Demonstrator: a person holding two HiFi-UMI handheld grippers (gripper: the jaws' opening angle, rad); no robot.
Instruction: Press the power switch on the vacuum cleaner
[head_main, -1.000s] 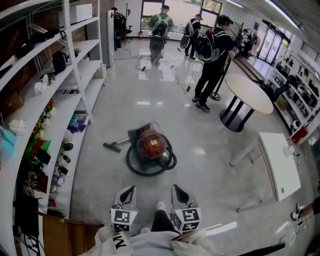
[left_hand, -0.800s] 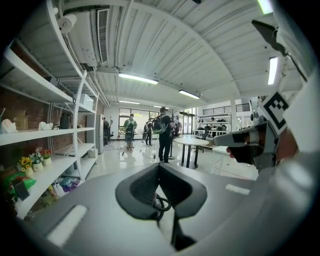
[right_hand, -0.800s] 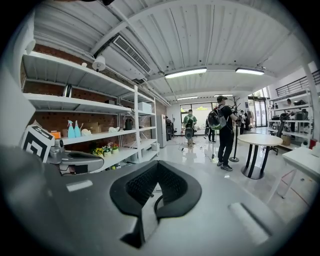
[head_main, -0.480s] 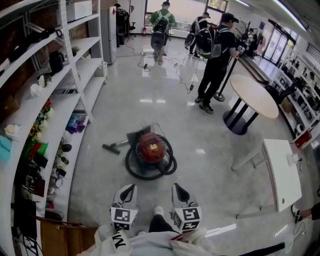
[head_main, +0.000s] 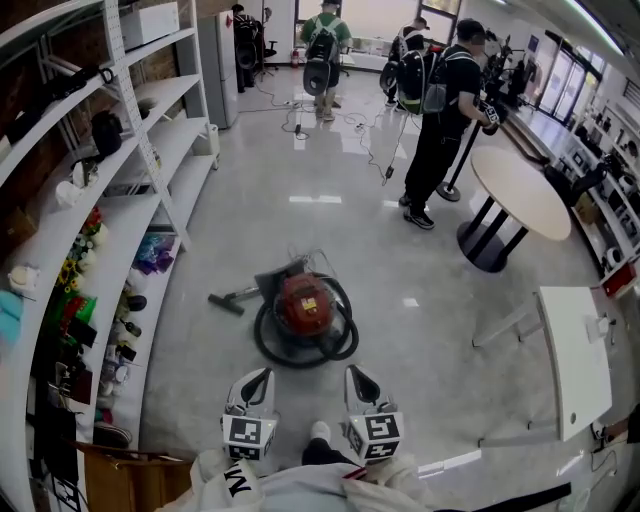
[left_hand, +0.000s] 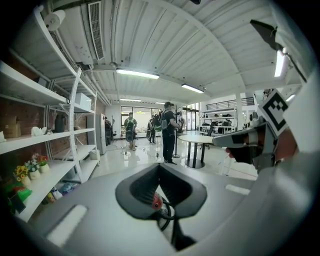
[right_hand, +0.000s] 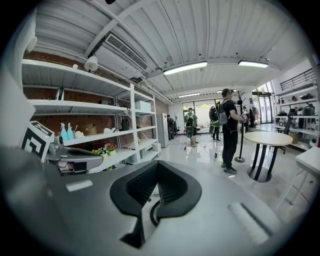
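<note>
Head view: vacuum (head_main: 303, 303) sits on the floor (head_main: 400, 250), hose (head_main: 264, 345) coiled round it, ahead of left claw (head_main: 261, 377) and right claw (head_main: 353, 374), both closed and empty as before. Shelves (head_main: 105, 225) hold small goods.

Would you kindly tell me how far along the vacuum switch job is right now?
Done: nothing yet; the red vacuum cleaner sits untouched on the floor, its hose coiled round it. In hand: nothing; the left tongs and right tongs are shut, empty and well short of it. Left: reach the vacuum and press its power switch, too small to pick out here.
</note>
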